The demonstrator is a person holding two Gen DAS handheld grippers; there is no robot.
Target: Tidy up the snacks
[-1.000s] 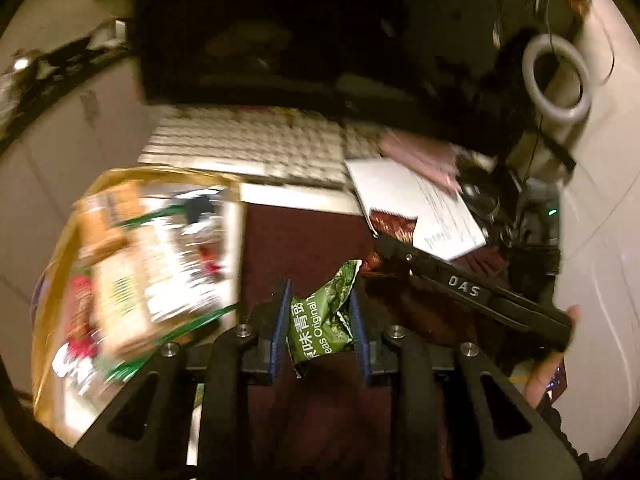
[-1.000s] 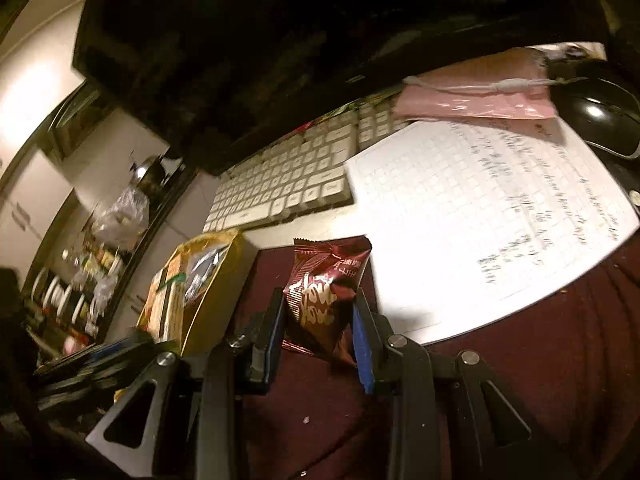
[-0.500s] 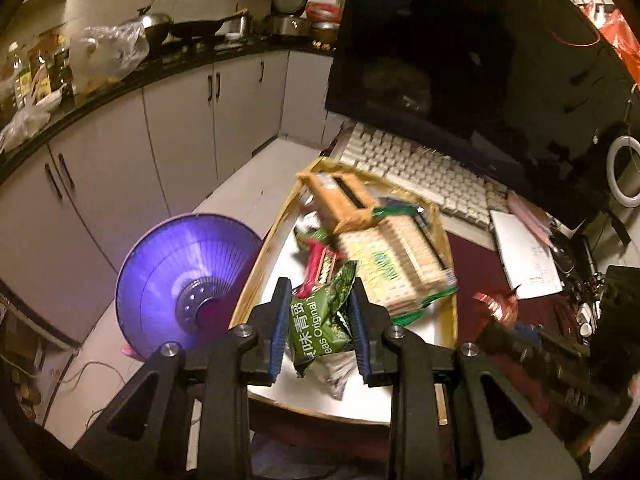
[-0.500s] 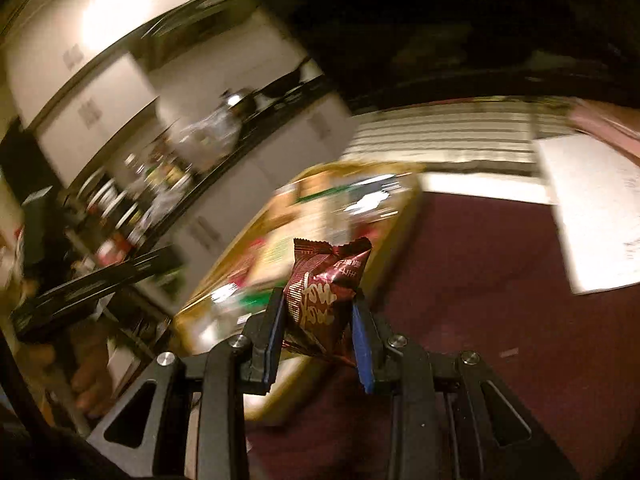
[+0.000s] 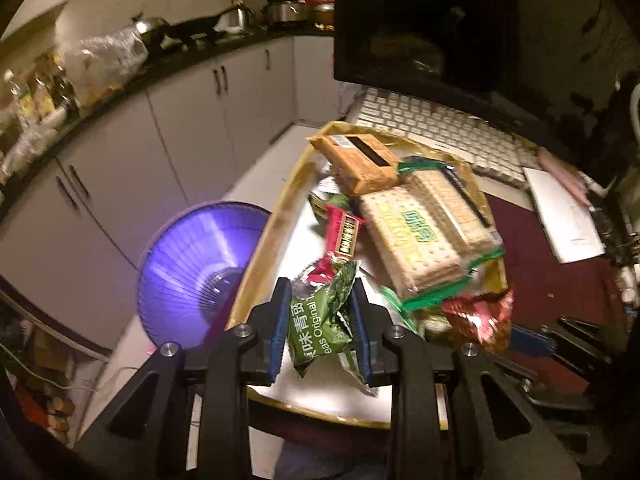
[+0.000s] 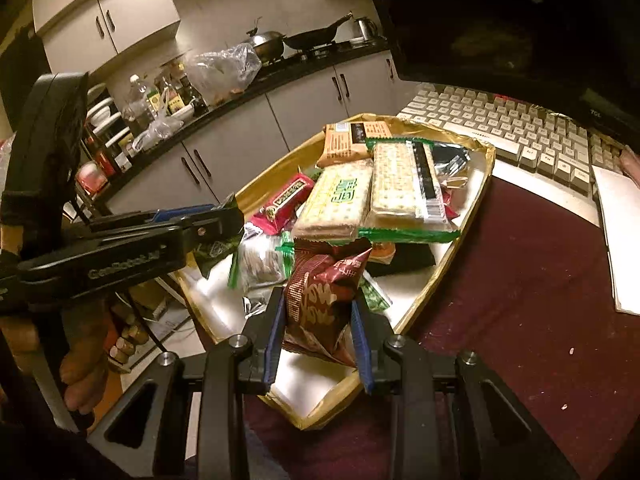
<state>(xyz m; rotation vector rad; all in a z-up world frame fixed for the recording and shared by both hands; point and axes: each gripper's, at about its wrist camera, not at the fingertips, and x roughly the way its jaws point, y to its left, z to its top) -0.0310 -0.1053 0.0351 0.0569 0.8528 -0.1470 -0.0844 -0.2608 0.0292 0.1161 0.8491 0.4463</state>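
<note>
My left gripper (image 5: 321, 294) is shut on a green pea snack packet (image 5: 316, 332), held above the near end of a gold-rimmed tray (image 5: 262, 252). My right gripper (image 6: 317, 302) is shut on a dark red snack packet (image 6: 320, 280) over the tray's near corner (image 6: 474, 208). Piled in the tray are cracker packs (image 6: 404, 184), an orange box (image 6: 348, 140) and a red bar (image 6: 286, 196). The right wrist view shows the left gripper (image 6: 224, 220) coming in from the left. At the left wrist view's right side, the red packet (image 5: 480, 320) hangs by the tray rim.
A white keyboard (image 6: 512, 128) and a dark monitor (image 5: 460, 20) stand behind the tray. Paper sheets (image 5: 564, 216) lie on the maroon mat (image 6: 520, 280). A purple fan (image 5: 192, 272) sits below the tray's left side. A person's hand (image 6: 84, 360) grips the left tool.
Both grippers swung left from the mat, keyboard and paper to above the tray, each still holding its packet. The right gripper also rolled as it came.
</note>
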